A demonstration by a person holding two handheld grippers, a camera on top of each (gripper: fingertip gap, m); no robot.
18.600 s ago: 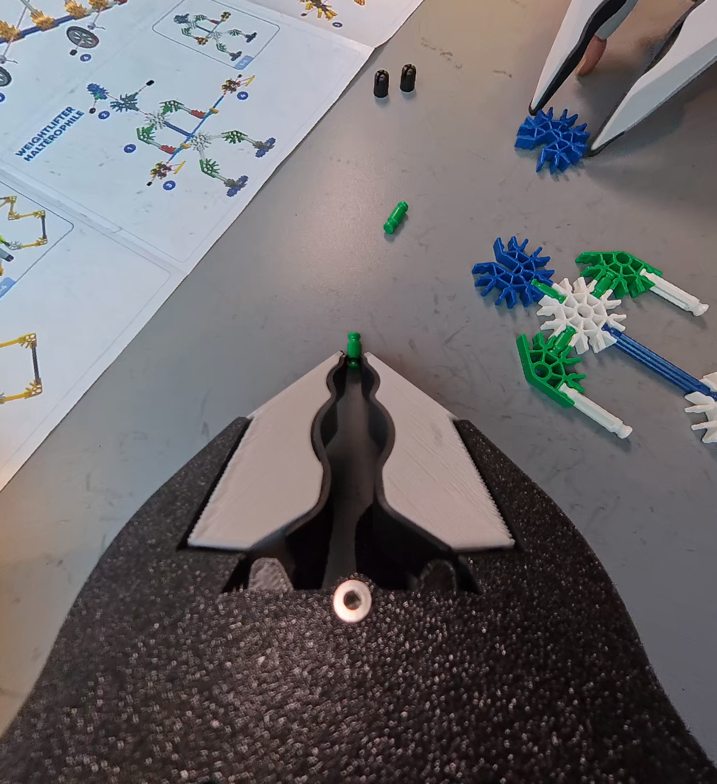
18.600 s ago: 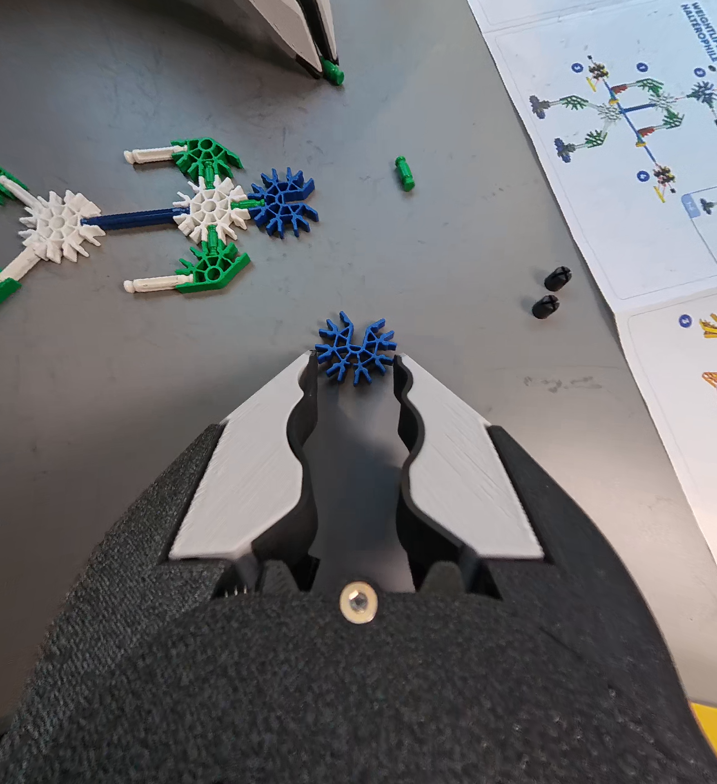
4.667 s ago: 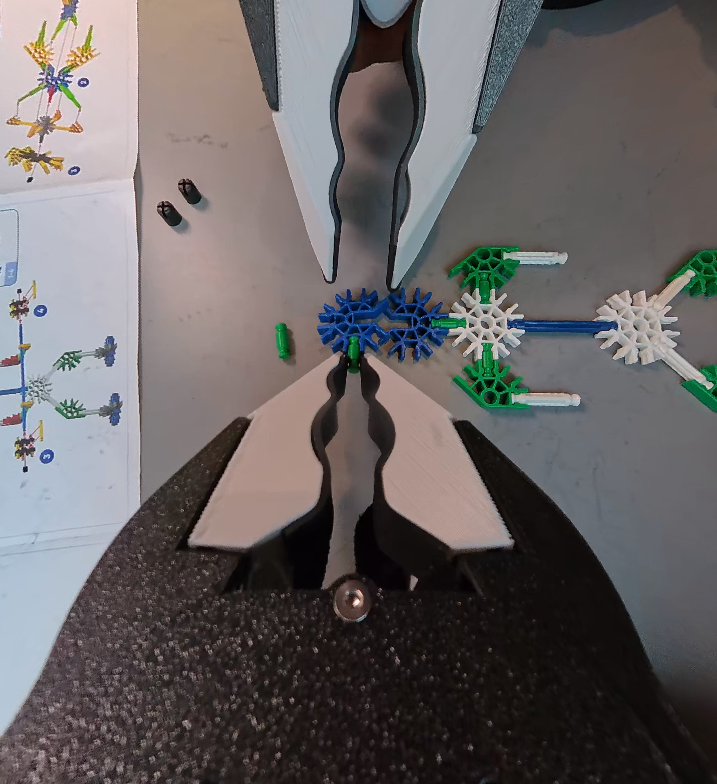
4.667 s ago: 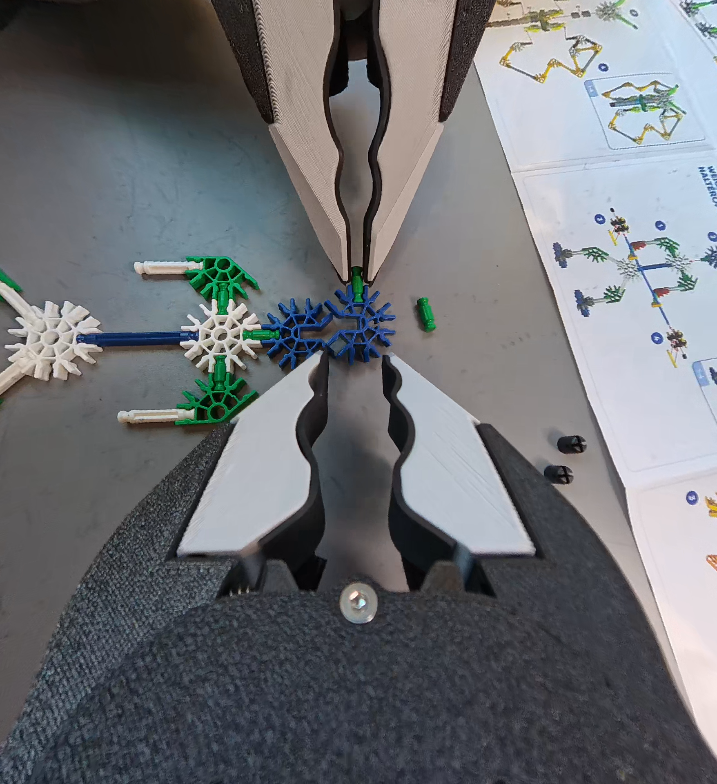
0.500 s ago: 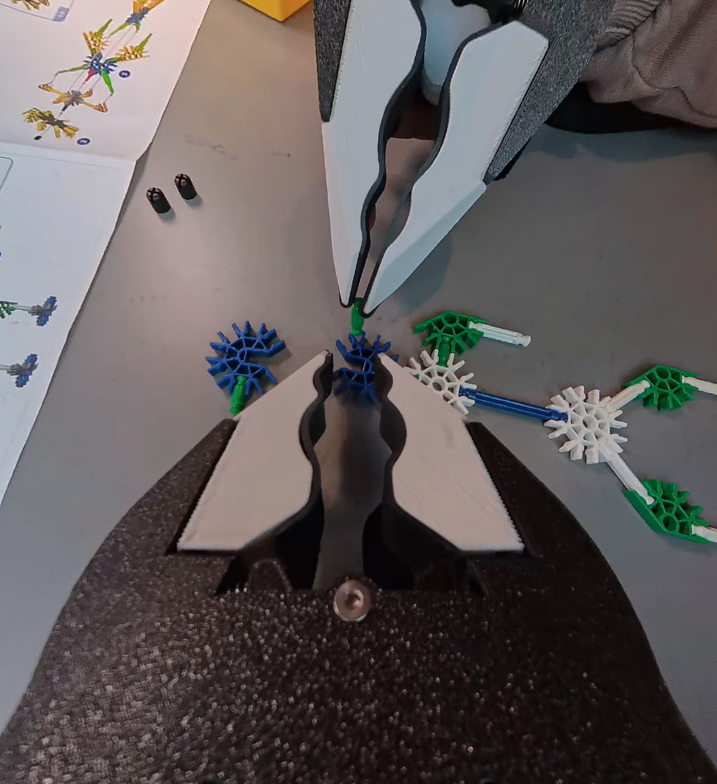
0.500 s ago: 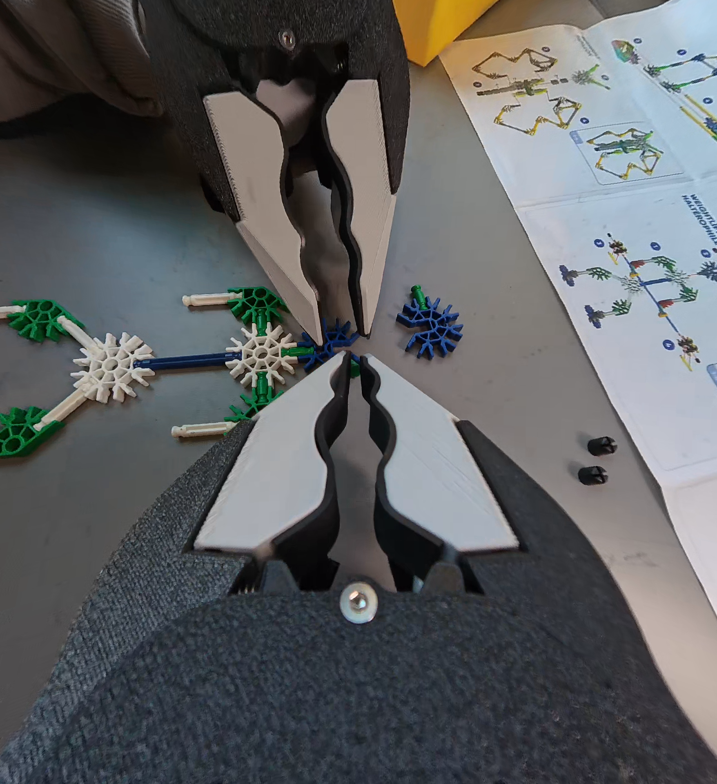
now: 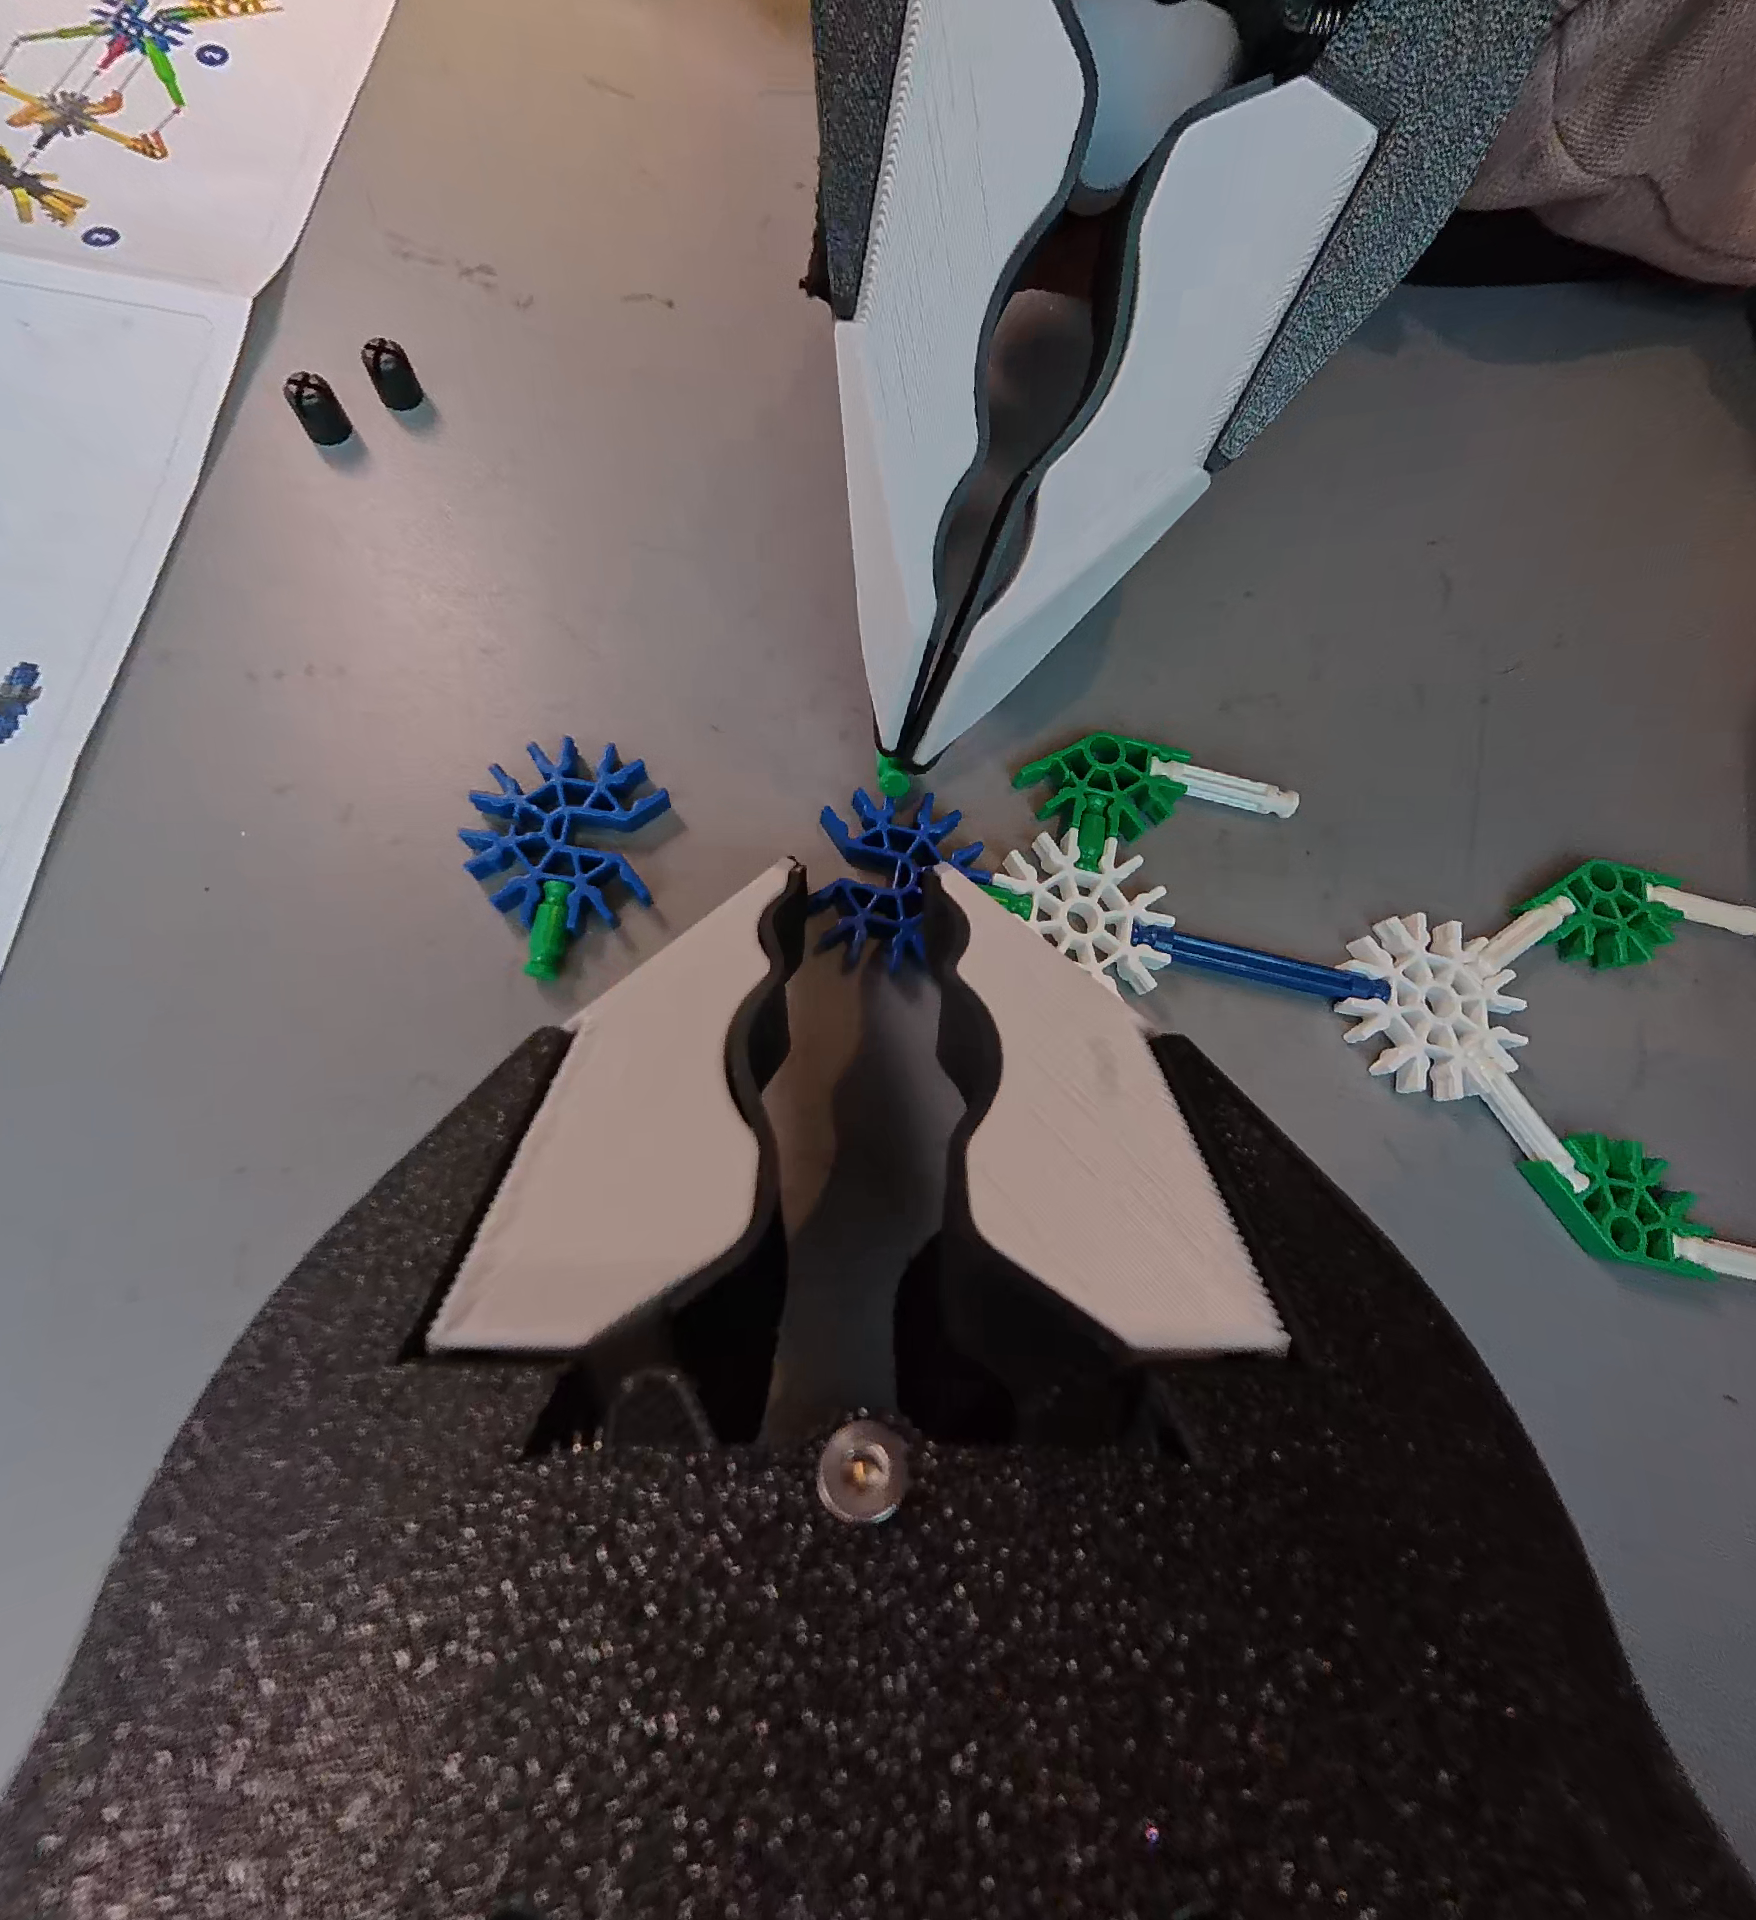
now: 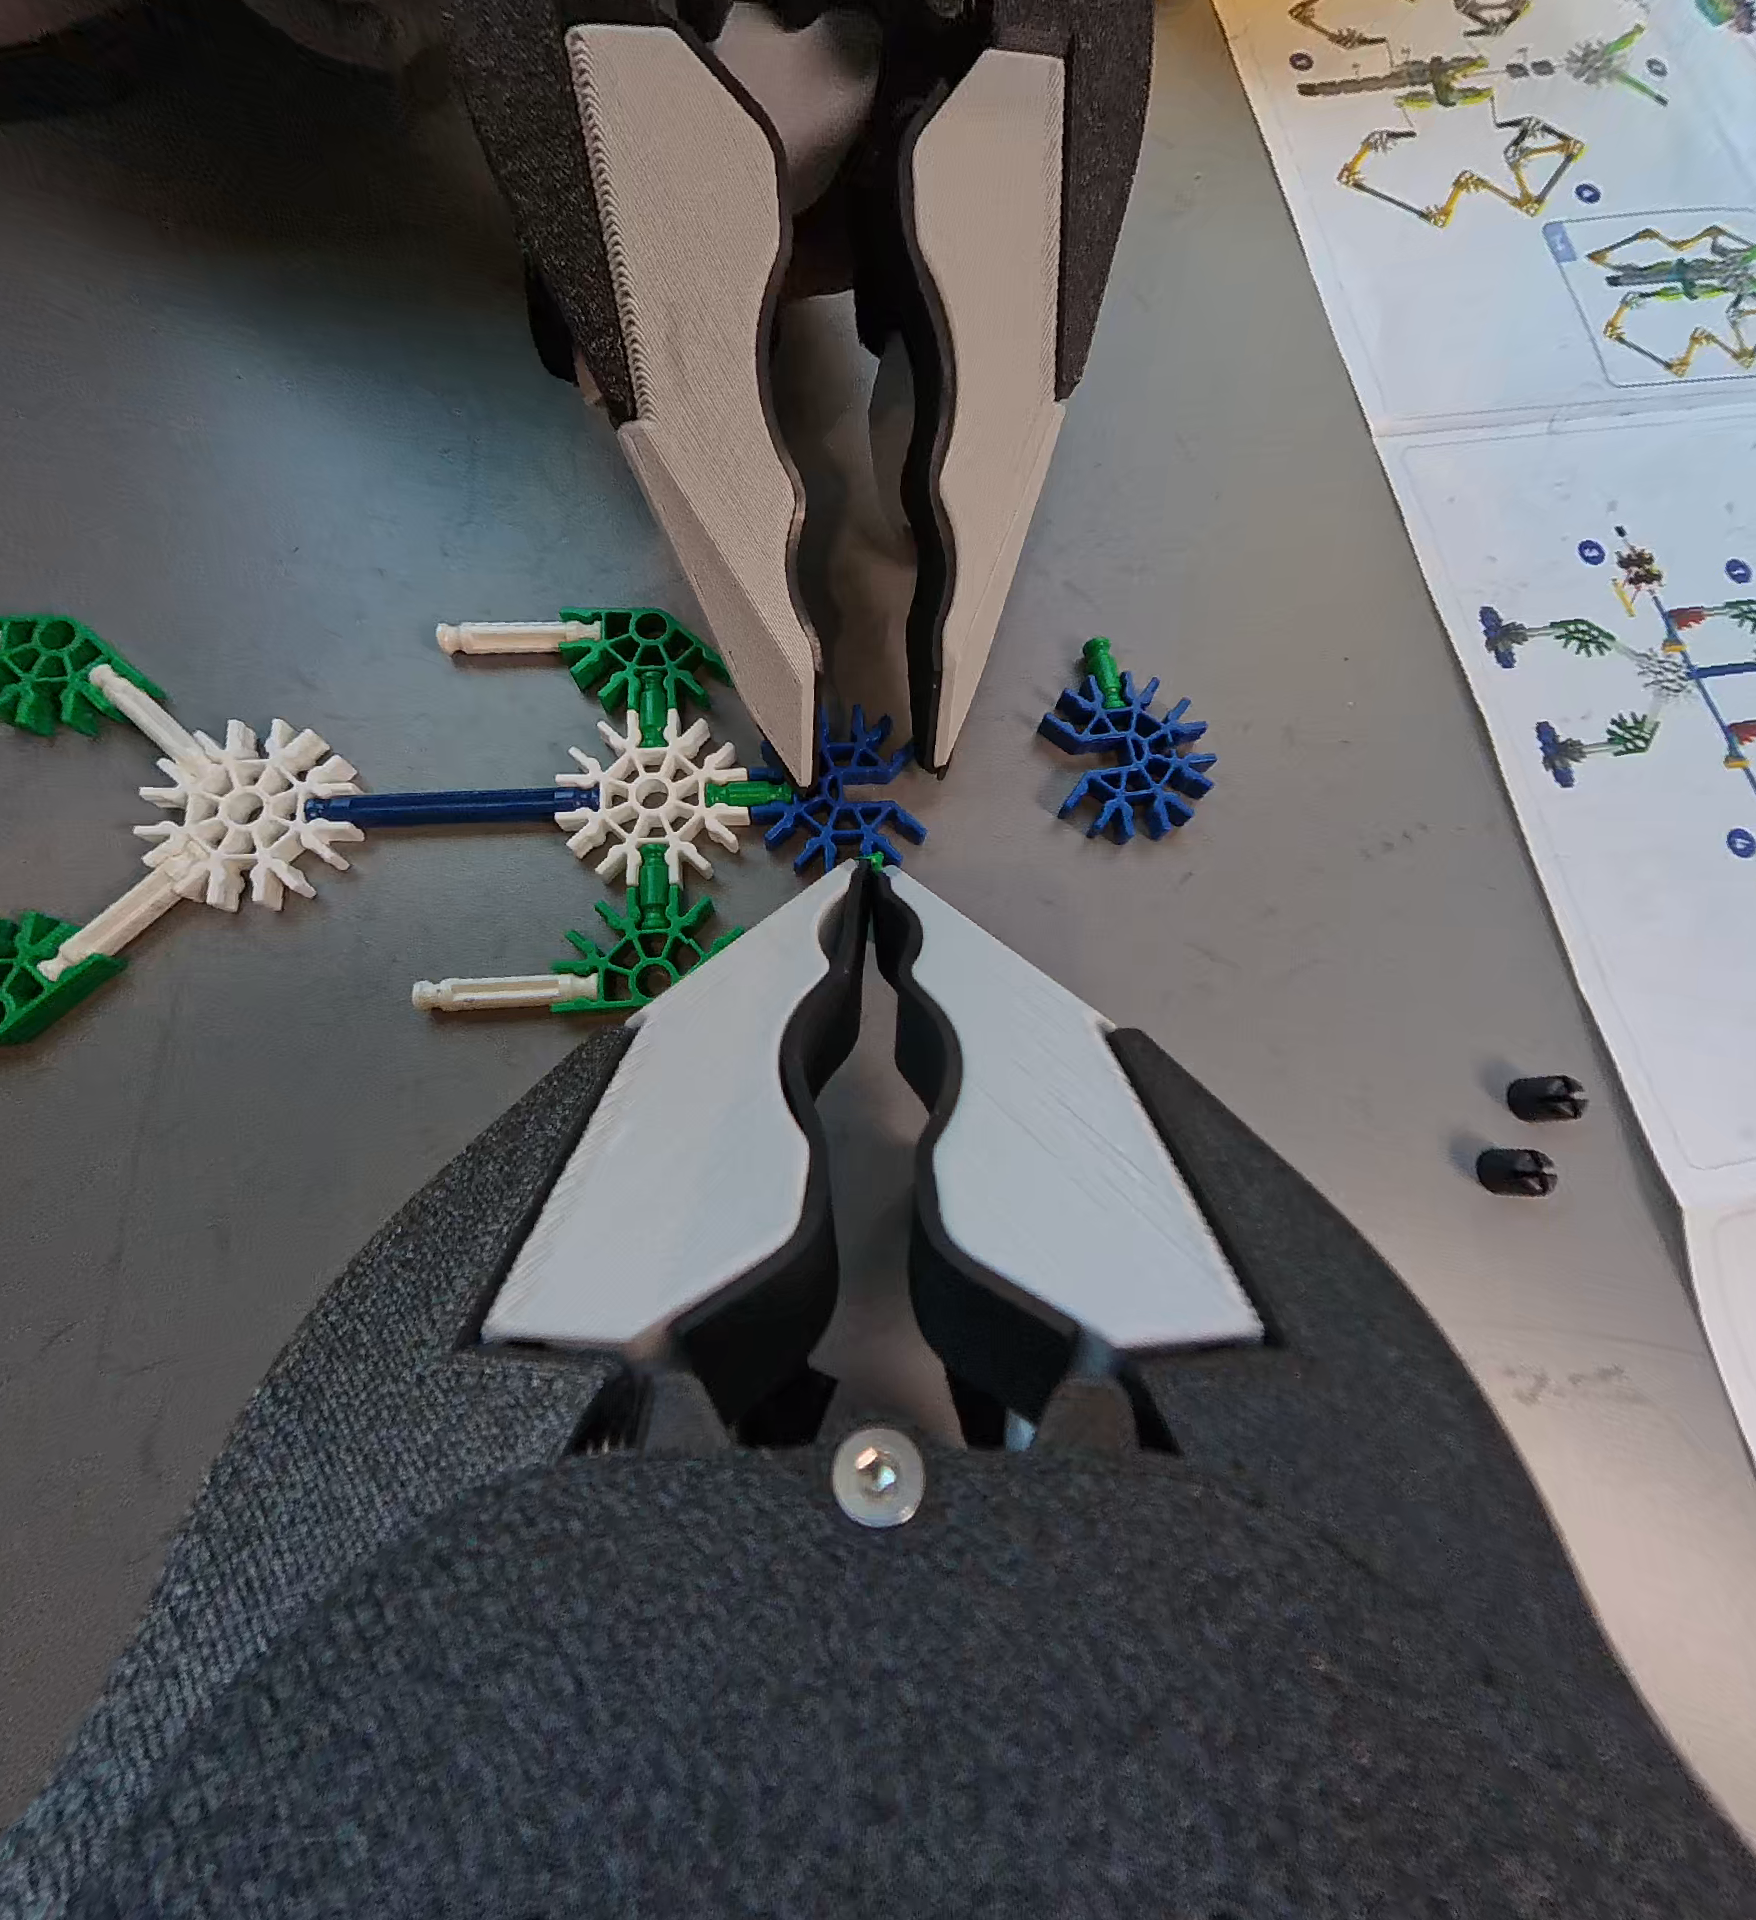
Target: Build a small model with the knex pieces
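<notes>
While the left gripper (image 7: 869, 883) straddles a blue connector (image 7: 889, 883) (fingers spread), the right gripper (image 8: 869, 868) pinches a green rod (image 7: 890, 774).

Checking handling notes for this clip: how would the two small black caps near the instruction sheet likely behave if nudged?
The two black caps look like short cylinders lying on their sides, so they would probably roll. They seem tiny and likely very light, so easy to scatter. The grey table looks smooth, giving little to stop them.

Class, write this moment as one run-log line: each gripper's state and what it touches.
left gripper: open, straddling blue connector on assembly | right gripper: shut on green rod at that connector | spare blue connector: lying apart
</notes>
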